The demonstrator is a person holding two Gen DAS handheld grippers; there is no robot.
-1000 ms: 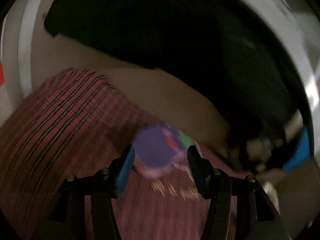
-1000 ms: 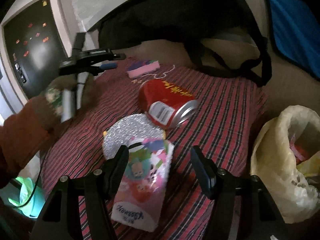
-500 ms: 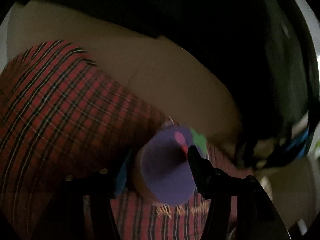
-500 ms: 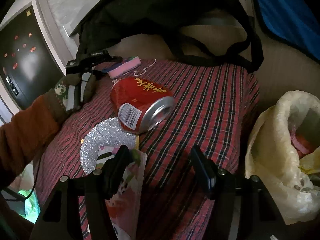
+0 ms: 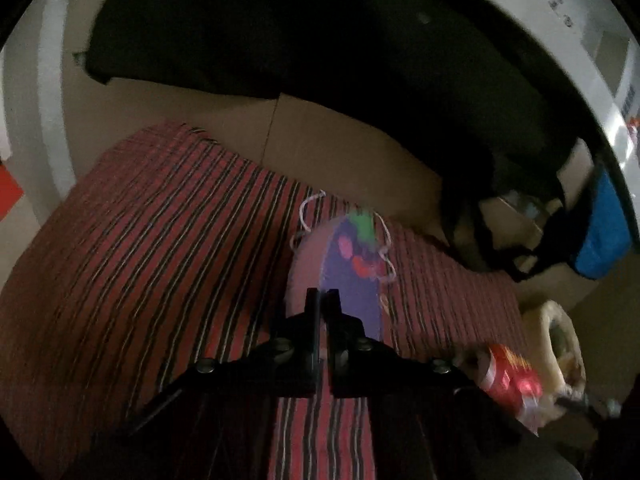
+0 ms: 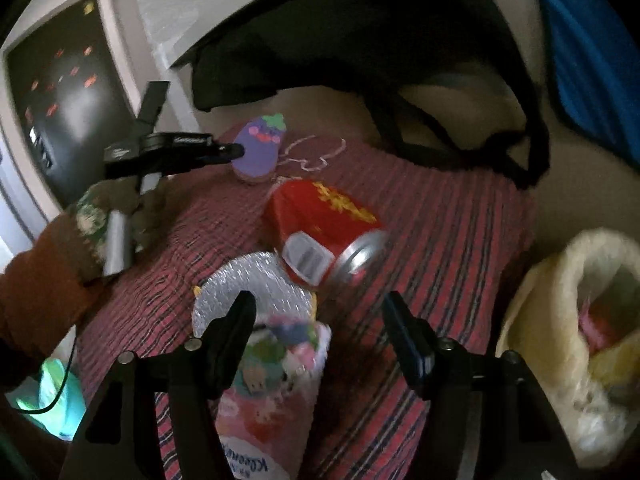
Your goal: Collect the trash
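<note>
Left gripper [image 5: 322, 296] pinches the purple eggplant-shaped item [image 5: 352, 272]; right gripper [image 6: 320, 320], spread, hovers above the tissue pack [image 6: 268, 392]; can [image 6: 324, 232] ahead remains uncollected; trash bag [image 6: 568, 320] partly filled.

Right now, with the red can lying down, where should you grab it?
Grab the red can around its round middle, coming from above with the fingers either side. It lies on its side on the striped cloth, silver top toward the right hand-held gripper, so the curved sides are free.

I see a red drink can [image 6: 326, 236] lying on the striped red cloth [image 6: 440, 248]. A purple eggplant-shaped tag [image 6: 258, 152] lies behind it. A cream plastic bag [image 6: 560, 320] sits, I think, right of the cloth.
</note>
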